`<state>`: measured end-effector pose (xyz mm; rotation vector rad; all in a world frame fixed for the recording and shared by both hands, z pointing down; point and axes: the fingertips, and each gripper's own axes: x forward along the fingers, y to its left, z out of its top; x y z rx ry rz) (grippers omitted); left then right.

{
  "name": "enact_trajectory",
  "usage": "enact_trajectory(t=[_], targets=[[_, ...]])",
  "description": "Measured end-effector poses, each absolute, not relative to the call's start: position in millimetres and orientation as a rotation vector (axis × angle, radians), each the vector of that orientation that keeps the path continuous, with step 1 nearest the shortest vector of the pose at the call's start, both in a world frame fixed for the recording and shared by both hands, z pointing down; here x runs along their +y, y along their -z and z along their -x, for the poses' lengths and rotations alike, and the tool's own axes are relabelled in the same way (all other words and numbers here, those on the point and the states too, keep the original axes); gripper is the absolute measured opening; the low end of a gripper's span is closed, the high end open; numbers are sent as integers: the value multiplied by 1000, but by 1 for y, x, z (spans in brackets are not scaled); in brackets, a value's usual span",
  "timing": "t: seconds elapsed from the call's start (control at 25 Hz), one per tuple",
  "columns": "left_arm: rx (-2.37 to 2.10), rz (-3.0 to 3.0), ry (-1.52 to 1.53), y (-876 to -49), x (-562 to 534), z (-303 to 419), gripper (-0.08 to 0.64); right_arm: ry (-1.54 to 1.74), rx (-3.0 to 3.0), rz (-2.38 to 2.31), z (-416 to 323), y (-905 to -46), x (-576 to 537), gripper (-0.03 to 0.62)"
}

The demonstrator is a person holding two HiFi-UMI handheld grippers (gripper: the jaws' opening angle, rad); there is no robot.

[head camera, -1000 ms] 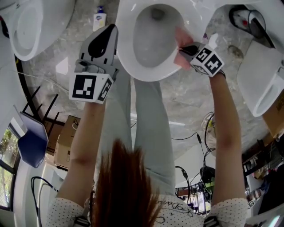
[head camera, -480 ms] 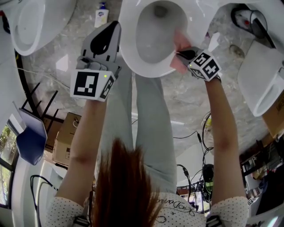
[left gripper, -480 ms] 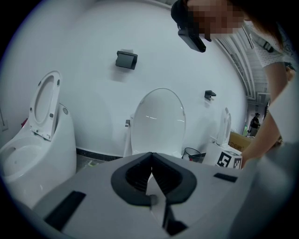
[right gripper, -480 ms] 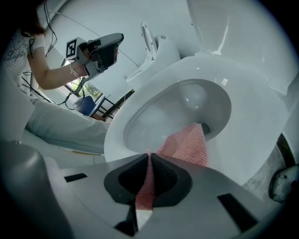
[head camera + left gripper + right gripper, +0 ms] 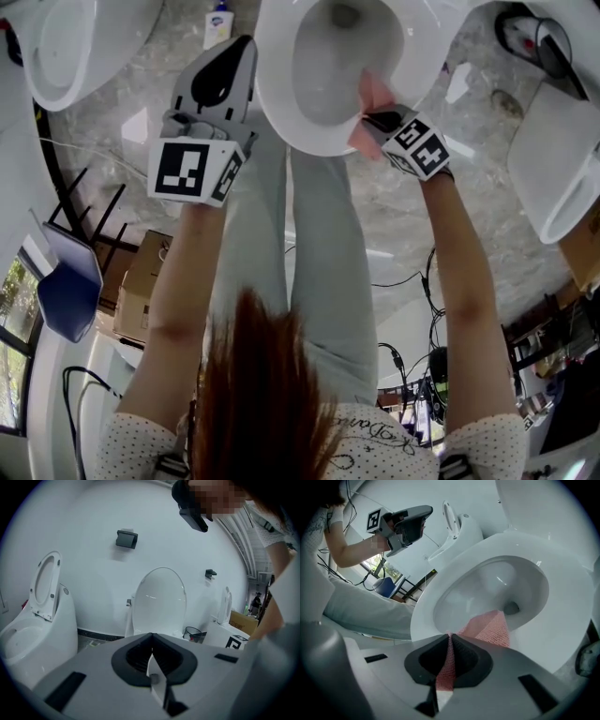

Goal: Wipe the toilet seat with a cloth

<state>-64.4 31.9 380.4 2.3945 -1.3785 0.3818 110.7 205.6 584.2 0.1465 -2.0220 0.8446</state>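
Right tool (image 5: 373,120): slid along the seat (image 5: 270,84) rim, off the right side and round toward the near front edge.
Cloth (image 5: 371,97): dragged along in the closed jaws, now further left on the rim, draped over the inner edge into the bowl.
Left tool (image 5: 240,54): raised slightly in the head view, otherwise hardly moved.

Head view looks steeply down, sharing the toilet bowl (image 5: 270,89) with the right gripper view.

No legible text; shirt script (image 5: 380,448), bottle label (image 5: 217,25) too blurred
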Motion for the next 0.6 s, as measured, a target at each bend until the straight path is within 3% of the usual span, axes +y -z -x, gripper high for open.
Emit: enact_trajectory(t=[0.6], targets=[[-1361, -2424, -439, -379, 31, 59, 2, -902, -2039, -234, -60, -582, 241, 26]])
